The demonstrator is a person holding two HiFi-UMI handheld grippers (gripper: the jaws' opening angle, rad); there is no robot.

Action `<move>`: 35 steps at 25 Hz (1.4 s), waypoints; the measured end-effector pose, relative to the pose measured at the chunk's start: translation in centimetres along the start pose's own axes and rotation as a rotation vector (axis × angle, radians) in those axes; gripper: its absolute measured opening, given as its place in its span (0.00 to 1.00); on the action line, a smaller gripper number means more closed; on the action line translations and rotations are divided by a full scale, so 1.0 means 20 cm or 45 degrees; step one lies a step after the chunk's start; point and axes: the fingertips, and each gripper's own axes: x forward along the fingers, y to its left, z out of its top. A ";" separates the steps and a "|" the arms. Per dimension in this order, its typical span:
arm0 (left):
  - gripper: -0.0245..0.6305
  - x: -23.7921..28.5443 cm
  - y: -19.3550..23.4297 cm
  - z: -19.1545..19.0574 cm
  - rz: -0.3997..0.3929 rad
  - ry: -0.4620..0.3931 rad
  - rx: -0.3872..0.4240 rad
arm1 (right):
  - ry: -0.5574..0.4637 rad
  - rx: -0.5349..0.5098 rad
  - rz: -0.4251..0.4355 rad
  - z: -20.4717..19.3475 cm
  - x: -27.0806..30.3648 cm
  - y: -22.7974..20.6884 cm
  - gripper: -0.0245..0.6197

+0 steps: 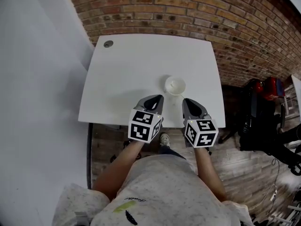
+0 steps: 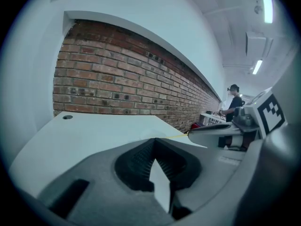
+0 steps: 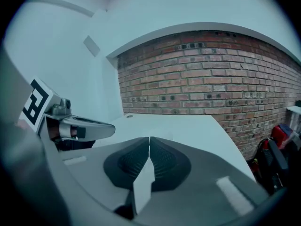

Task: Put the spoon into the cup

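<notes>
A white cup (image 1: 175, 85) stands on the white table (image 1: 127, 74), near its front edge. No spoon shows clearly in any view, and I cannot tell what is inside the cup. My left gripper (image 1: 157, 98) is shut and empty, just left of and nearer than the cup. On the cup's other side, my right gripper (image 1: 187, 101) is also shut with nothing in it. In the left gripper view the jaws (image 2: 154, 141) meet, and a thin yellowish line (image 2: 176, 136) lies beyond them. The right gripper view shows its jaws (image 3: 149, 138) pressed together.
A dark round grommet (image 1: 108, 44) sits at the table's far left corner. A brick wall (image 1: 188, 8) runs behind the table. Red and black equipment (image 1: 263, 93) stands on the floor to the right. A person (image 2: 233, 102) stands far off in the left gripper view.
</notes>
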 end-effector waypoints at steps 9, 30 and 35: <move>0.04 0.14 0.04 0.01 0.022 0.028 -0.009 | 0.092 -0.025 0.027 -0.06 0.15 -0.09 0.06; 0.04 0.27 0.17 0.05 0.080 0.047 -0.041 | 0.221 -0.023 0.077 -0.11 0.35 -0.16 0.06; 0.04 0.27 0.17 0.05 0.089 0.053 -0.047 | 0.220 -0.020 0.072 -0.11 0.36 -0.18 0.07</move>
